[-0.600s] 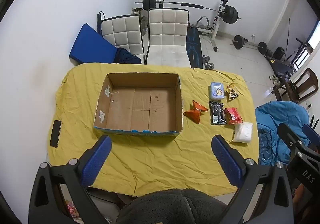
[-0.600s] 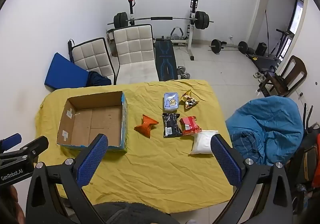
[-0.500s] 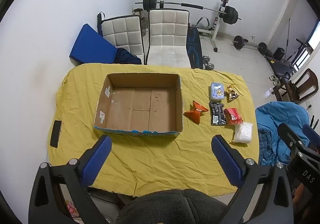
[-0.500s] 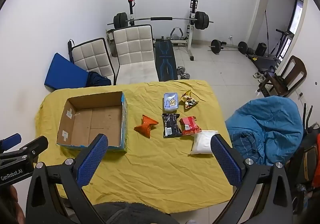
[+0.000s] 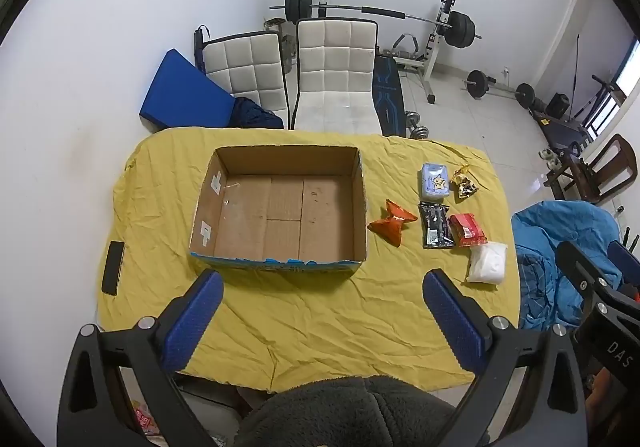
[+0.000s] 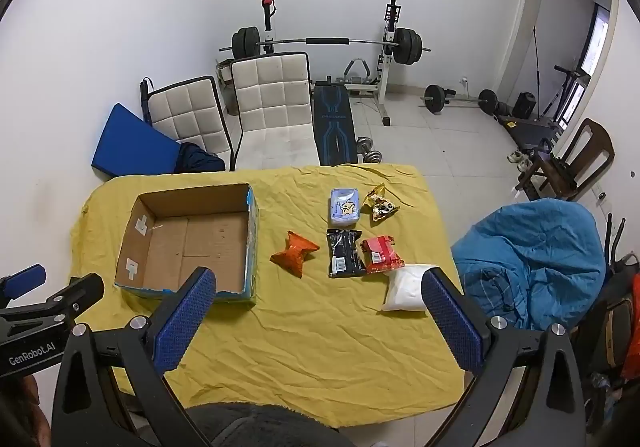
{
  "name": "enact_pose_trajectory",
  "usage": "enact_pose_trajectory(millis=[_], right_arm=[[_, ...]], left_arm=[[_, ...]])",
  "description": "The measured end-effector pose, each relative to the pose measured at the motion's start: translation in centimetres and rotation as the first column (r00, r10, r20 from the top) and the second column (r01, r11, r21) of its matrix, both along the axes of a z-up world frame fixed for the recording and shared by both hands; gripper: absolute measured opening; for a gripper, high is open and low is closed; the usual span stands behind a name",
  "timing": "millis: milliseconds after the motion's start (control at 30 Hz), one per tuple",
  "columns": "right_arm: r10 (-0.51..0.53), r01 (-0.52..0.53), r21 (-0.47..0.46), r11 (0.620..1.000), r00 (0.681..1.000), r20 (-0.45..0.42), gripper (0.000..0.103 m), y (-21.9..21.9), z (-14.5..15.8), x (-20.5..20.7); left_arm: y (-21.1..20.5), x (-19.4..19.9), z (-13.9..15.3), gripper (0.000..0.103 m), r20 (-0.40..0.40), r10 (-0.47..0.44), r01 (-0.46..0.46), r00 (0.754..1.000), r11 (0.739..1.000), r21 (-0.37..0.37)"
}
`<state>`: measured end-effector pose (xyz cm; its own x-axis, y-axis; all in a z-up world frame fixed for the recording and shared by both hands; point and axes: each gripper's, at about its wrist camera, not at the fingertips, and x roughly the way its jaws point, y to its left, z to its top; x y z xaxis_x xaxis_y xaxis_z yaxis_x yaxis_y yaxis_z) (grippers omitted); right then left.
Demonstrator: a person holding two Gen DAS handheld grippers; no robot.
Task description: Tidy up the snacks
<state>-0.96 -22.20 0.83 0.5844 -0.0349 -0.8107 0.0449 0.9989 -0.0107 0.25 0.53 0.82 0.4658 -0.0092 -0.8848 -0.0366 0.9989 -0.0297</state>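
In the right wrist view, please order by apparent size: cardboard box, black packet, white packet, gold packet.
1. cardboard box
2. white packet and black packet: similar, and the white one is nearer and partly hidden by a finger, so unranked
3. gold packet, smallest

Yellow tablecloth [image 5: 320, 311]; brown box [image 5: 280, 207]; orange packet [image 5: 392, 222]; blue-padded left gripper [image 5: 320, 311].

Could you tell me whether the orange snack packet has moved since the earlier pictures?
No. The orange snack packet lies in the same spot just right of the cardboard box, as in the earlier left wrist views.
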Motion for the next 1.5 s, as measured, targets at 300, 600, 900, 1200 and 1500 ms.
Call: enact_pose_trajectory(millis=[300,600,900,1200,1500], right_arm=[[0.0,0.0,0.004,1.0,1.0,0.001,0.103,0.2,0.1,0.1],[-0.001,0.001,0.0,1.0,1.0,0.005,0.103,0.2,0.1,0.1],[0.001,-0.001,0.0,1.0,1.0,0.004,0.103,0.4,0.0,0.0],[0.002,-0.002,0.0,1.0,1.0,0.007,0.103,0.6,0.0,0.0],[0.001,-0.001,0.003,1.0,1.0,0.014,0.103,0.4,0.2,0.0]], left_arm=[[-0.3,-0.5,-0.3,0.103,0.019,0.004,-0.004,1.0,1.0,0.006],[-0.5,-0.3,0.0,0.102,0.025,0.004,-0.004,1.0,1.0,0.007],[-0.9,-0.6,0.1,0.102,0.027,0.006,-0.006,1.0,1.0,0.005],[-1.0,-0.7,0.0,0.103,0.027,0.007,-0.007,1.0,1.0,0.002],[-0.9,-0.9,-0.2,0.102,0.036,0.011,-0.011,0.999,1.0,0.0]])
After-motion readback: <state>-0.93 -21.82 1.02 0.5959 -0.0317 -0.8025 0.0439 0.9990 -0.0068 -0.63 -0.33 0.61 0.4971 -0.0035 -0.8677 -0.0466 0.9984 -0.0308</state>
